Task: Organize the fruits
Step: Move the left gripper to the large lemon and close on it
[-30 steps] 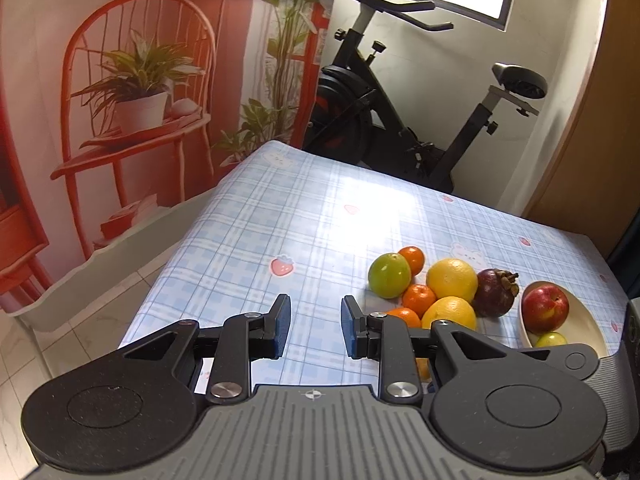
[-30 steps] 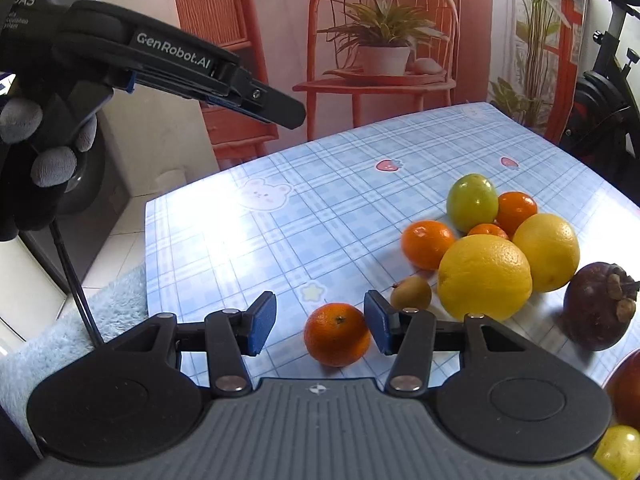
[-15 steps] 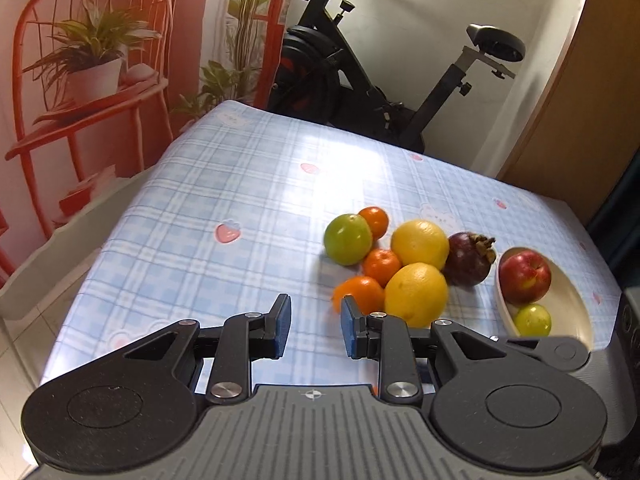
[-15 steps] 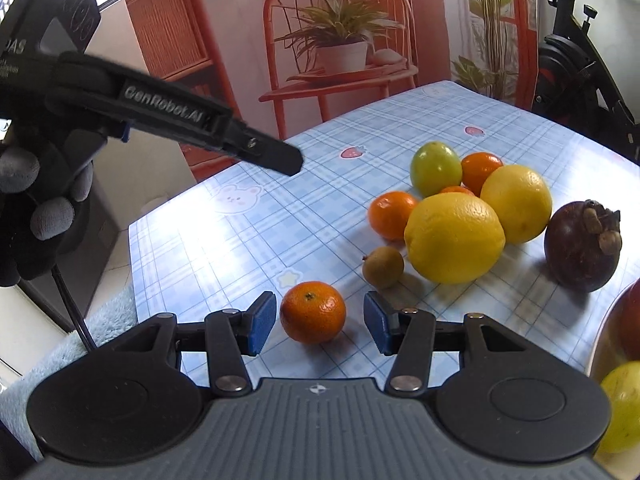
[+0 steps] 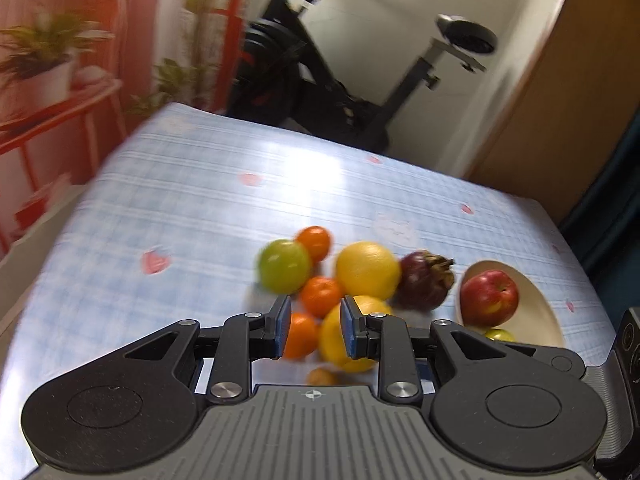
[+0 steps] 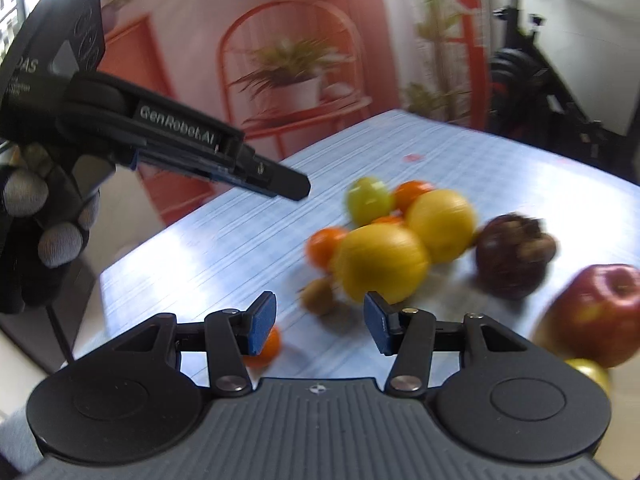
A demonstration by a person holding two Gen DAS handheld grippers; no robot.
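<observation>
Fruits lie in a heap on the blue checked tablecloth [image 5: 192, 216]: a green fruit [image 5: 284, 266], three tangerines, two big yellow citrus [image 5: 367, 270], a mangosteen [image 5: 424, 280] and a kiwi [image 6: 318, 296]. A red apple [image 5: 489, 298] and a small yellow-green fruit [image 5: 500, 335] sit in a cream bowl [image 5: 540, 312]. My left gripper [image 5: 312, 330] hovers over the near tangerine [image 5: 300, 338] and near citrus [image 5: 332, 340], jaws narrow and holding nothing. My right gripper [image 6: 320, 322] is open and empty, just short of the kiwi. A lone tangerine [image 6: 270, 346] peeks from behind its left finger.
An exercise bike [image 5: 320, 80] stands past the table's far edge, beside a wooden door [image 5: 580, 112]. A red backdrop with a printed chair and plant [image 6: 288, 76] hangs on the left. A gloved hand [image 6: 48, 216] holds the left gripper [image 6: 280, 182] above the table's left part.
The left gripper has moved in over the fruit heap, which now sits at its fingertips. The right gripper swung right, so the lone tangerine slid from between its jaws to behind the left finger.
</observation>
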